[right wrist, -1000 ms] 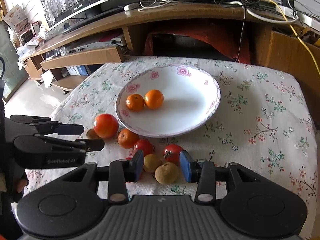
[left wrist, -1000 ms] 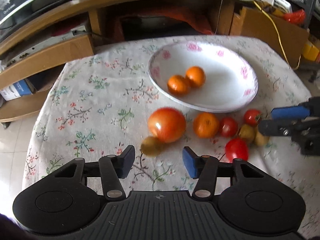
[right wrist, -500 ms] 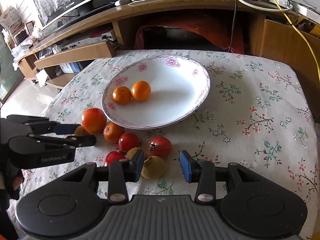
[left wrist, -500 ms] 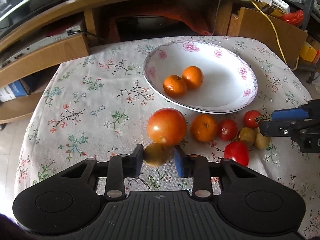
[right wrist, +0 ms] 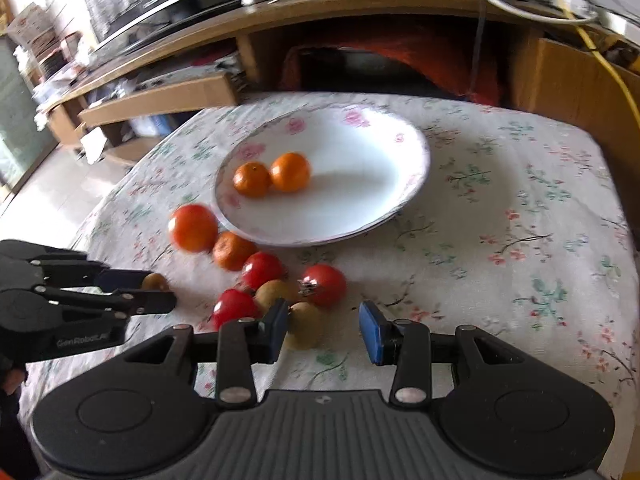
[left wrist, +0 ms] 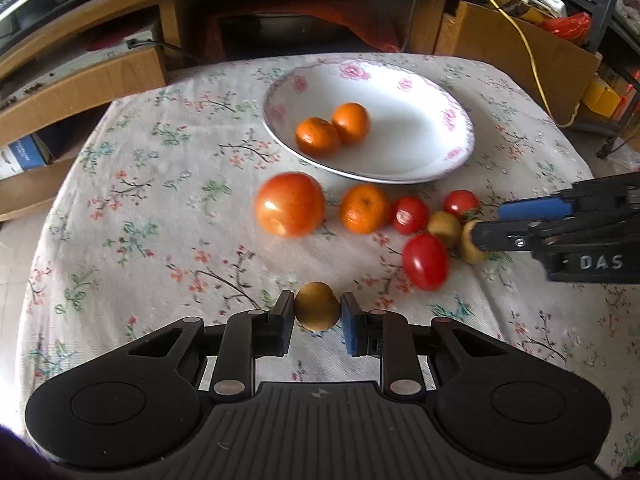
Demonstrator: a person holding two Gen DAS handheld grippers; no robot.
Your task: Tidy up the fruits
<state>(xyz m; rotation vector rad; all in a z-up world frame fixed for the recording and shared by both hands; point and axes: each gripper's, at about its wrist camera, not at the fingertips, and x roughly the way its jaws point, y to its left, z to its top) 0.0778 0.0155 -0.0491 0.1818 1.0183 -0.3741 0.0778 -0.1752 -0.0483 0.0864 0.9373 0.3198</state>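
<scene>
My left gripper [left wrist: 317, 316] is shut on a small brown longan [left wrist: 317, 306], held just above the floral tablecloth; it also shows in the right wrist view [right wrist: 155, 282]. A white flowered plate [left wrist: 420, 160] holds two tangerines [left wrist: 333, 130]. In front of it lie a big orange tomato [left wrist: 289, 204], a tangerine [left wrist: 364, 208], three red cherry tomatoes [left wrist: 425, 261] and two more longans [left wrist: 443, 227]. My right gripper [right wrist: 323, 330] is open, with one longan [right wrist: 305, 325] against its left finger [right wrist: 275, 328].
The table [left wrist: 152, 184] is small and round-edged, with the floor below at left. A wooden TV stand [left wrist: 80, 92] with shelves and cables stands close behind it. A cardboard panel [left wrist: 516, 60] leans at the back right.
My left gripper closed on the small longan and drew it back from beside the big tomato. My right gripper shifted right, so its longan now sits by the left finger.
</scene>
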